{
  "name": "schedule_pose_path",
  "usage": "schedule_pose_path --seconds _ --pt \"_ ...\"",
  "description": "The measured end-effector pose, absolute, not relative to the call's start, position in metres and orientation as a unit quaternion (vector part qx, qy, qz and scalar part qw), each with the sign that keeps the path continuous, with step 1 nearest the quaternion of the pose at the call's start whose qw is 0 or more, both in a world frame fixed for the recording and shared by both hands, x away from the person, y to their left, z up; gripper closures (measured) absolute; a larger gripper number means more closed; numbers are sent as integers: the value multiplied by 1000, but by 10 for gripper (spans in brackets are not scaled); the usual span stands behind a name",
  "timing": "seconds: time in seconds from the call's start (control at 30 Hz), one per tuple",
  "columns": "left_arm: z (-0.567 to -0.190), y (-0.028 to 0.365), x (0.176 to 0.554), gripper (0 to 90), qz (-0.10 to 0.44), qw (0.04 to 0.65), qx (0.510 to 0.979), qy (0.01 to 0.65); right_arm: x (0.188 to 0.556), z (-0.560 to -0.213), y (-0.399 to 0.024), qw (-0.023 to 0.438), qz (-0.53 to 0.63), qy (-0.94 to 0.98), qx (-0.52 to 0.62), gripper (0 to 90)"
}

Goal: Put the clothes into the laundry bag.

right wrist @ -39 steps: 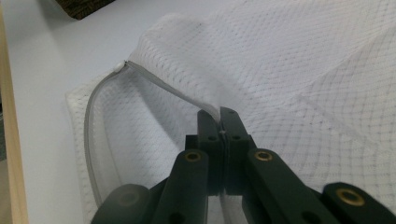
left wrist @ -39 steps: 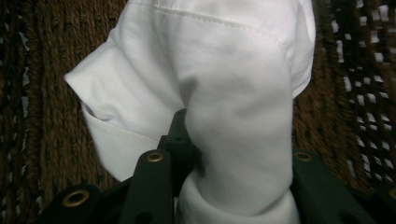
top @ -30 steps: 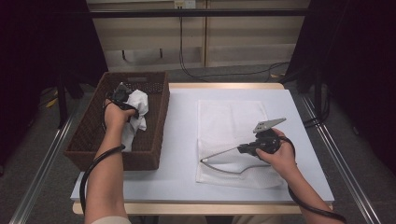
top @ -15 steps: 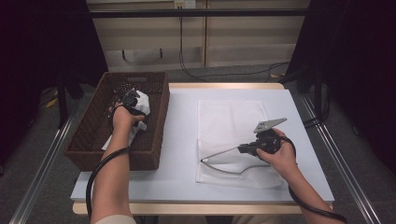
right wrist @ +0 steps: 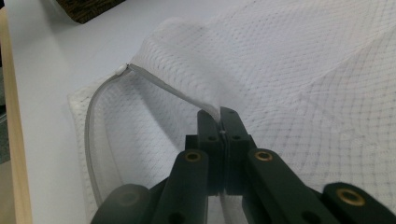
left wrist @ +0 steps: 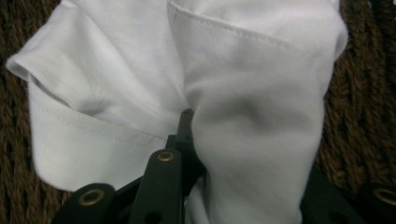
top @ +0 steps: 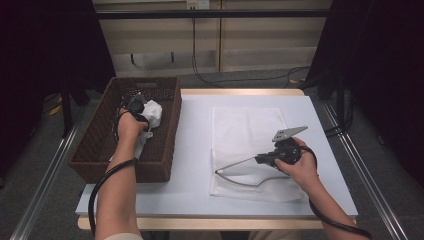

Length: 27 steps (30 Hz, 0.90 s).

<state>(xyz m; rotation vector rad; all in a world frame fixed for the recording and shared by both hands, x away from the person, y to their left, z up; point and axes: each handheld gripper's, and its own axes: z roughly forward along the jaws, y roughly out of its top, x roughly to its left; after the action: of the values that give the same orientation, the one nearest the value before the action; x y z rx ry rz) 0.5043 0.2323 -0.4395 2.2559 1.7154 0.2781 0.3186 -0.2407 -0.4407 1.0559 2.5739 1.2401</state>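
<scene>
A crumpled white cloth (top: 153, 113) lies in the brown wicker basket (top: 100, 150) at the table's left. My left gripper (top: 136, 106) reaches into the basket; its jaws have just been closing, and a bunched fold of the cloth (left wrist: 252, 70) is pinched between them. A white mesh bag (top: 245, 125) lies flat on the table to the right. My right gripper (top: 259, 160) is shut on the bag's zipper edge (right wrist: 159, 86) and lifts it, so the bag's mouth gapes toward the basket. The right gripper (right wrist: 220, 116) shows its pads pressed together on that edge.
The pale table top (top: 195, 150) lies between basket and bag. Woven basket floor (left wrist: 359, 93) shows around the cloth. A cable trails from each gripper along the forearms. Metal rails run along both sides of the table, with dark curtains beyond.
The left hand has shifted a little to the right onto the cloth, and its jaws have closed on a fold. The right hand and the bag's lifted edge have stayed put.
</scene>
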Motion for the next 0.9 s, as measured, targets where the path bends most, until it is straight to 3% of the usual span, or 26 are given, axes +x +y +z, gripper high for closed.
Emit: schedule_pose_path --seconds 0.27,0.57,0.9 --pt "-396 251 494 748 52 205 742 636 319 -440 -240 48 406 844 347 899" --pt "-342 259 478 750 38 255 741 620 319 -440 -240 48 409 842 348 899" --pt "-302 250 465 750 31 269 761 590 318 -439 -240 49 408 842 349 899"
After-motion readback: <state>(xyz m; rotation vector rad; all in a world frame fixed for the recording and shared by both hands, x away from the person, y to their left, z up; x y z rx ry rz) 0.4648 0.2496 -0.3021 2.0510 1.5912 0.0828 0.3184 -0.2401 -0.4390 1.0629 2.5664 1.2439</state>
